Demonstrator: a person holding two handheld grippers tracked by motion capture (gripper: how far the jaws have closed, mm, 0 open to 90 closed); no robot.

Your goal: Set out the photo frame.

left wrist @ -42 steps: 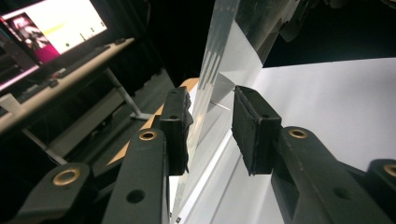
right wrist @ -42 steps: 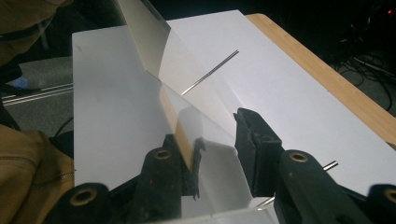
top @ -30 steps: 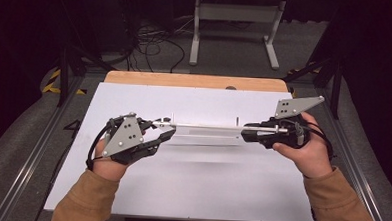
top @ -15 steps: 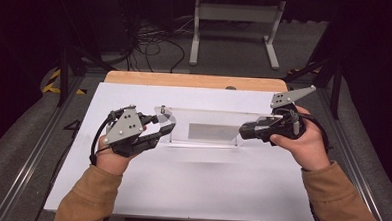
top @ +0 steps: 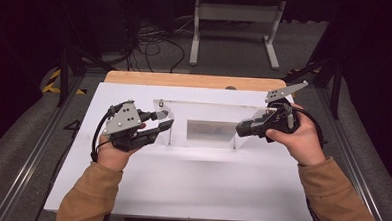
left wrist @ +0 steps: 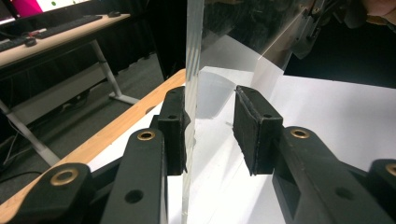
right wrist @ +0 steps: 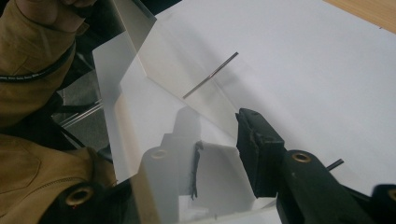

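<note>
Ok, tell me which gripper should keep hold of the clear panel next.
Right, probably. The right gripper has the clear acrylic panel deep between its jaws, though its clamp is hard to confirm. The left gripper is open, with one pad standing clear of the sheet.

I am working in what is looking like a lab or test room: I am sitting at a wooden bench (top: 185, 80) covered by a white sheet (top: 190, 185), dark curtains are hanging around, cables (top: 152, 41) are trailing across the grey floor, and a desk with keyboards (left wrist: 70, 23) is standing nearby.
</note>
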